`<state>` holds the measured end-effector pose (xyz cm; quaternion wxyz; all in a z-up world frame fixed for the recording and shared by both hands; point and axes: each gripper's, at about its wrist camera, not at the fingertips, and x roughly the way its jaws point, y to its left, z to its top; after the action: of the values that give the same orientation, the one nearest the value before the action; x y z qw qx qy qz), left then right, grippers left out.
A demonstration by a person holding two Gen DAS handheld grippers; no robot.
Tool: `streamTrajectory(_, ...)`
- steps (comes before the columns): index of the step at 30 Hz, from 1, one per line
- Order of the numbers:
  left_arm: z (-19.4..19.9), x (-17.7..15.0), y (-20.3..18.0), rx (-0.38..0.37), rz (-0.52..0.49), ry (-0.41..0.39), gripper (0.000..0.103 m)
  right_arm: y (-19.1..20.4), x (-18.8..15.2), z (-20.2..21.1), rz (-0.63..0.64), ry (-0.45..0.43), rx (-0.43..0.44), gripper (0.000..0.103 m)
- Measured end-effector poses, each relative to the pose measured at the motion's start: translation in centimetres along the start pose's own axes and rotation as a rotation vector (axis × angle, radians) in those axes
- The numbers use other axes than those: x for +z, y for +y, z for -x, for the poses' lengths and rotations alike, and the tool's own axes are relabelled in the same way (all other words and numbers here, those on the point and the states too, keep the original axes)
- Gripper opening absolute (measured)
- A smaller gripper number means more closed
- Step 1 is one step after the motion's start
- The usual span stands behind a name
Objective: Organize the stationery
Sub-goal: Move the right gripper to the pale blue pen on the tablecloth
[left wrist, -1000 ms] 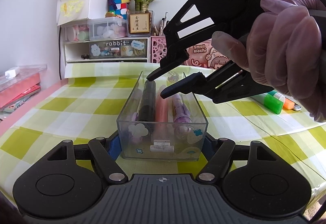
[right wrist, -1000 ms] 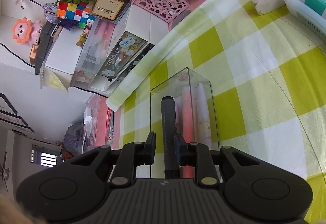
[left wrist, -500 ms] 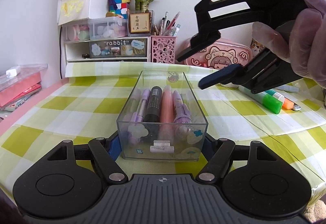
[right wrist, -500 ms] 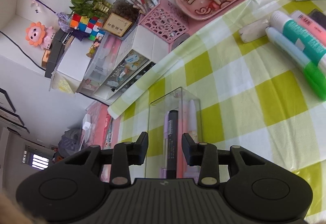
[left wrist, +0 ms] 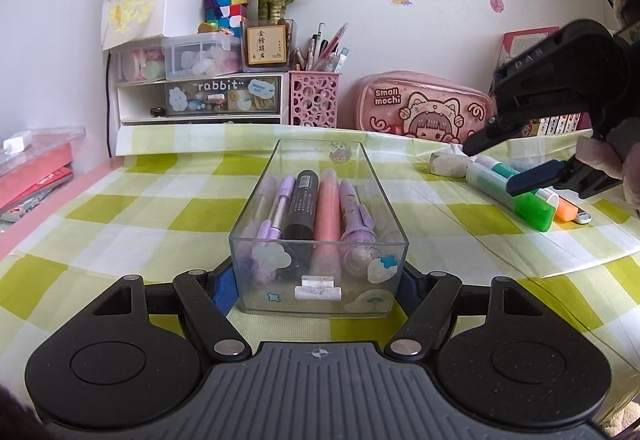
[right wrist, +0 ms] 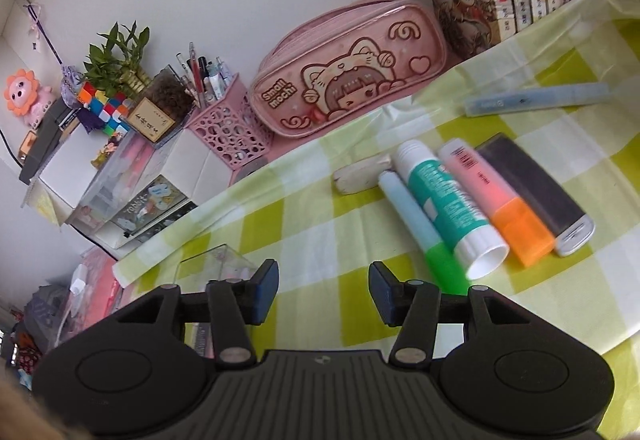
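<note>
Clamping the near end of the clear plastic box [left wrist: 320, 272], the left gripper [left wrist: 318, 286] has its blue pads pressed against both side walls, and that grip is the first thing that could fail: the walls are smooth, so a nudge from the other hand could make the box slip or twist between the pads. Inside it lie a black marker [left wrist: 301, 200], a pink highlighter [left wrist: 327, 206] and purple pens [left wrist: 354, 212], side by side and filling most of the floor, so another thick item may ride up on them instead of settling flat. Farther out on the checked tablecloth [right wrist: 304, 224], the right gripper [right wrist: 323, 290] has nothing between its jaws, which are opening as it faces the loose stationery. There the green-capped highlighter [right wrist: 420, 224], glue stick [right wrist: 448, 200], orange-capped highlighter [right wrist: 496, 200] and a dark flat case [right wrist: 532, 188] lie touching in a tight row, so fingers coming down on one would likely catch its neighbour or roll the round glue stick away. Beyond them the white eraser [right wrist: 360, 172] and a pale blue pen [right wrist: 536, 100] lie apart and look easier picks, though the thin pen could slide on the cloth's wrinkles near the pink pencil case [right wrist: 348, 68].
</note>
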<state>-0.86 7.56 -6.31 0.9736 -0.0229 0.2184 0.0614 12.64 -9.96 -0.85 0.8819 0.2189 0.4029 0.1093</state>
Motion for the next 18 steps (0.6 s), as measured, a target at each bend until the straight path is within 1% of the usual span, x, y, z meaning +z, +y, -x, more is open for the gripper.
streamTrajectory(1,0.0,0.0,0.0,0.000,-0.001,0.000,0.073,-0.6,0.2,0.2,0.006,-0.010,-0.018,0.065)
streamTrajectory(4,0.0,0.1,-0.1,0.001,0.003,0.003,0.073,-3.0,1.2,1.6,0.002,-0.047,-0.022,0.069)
streamTrajectory(6,0.0,0.1,-0.1,0.002,0.014,0.004,0.073,-4.5,2.3,2.5,0.004,-0.053,-0.031,0.071)
streamTrajectory(11,-0.1,0.3,-0.1,0.000,0.031,0.008,0.073,-6.9,4.3,4.2,0.096,-0.087,-0.130,0.071)
streamTrajectory(15,-0.1,0.4,-0.4,0.011,0.018,0.013,0.073,-8.5,5.5,3.9,0.144,-0.087,-0.182,0.071)
streamTrajectory(18,-0.2,0.4,-0.6,0.018,0.010,0.020,0.073,-9.4,6.2,3.2,0.149,-0.080,-0.230,0.071)
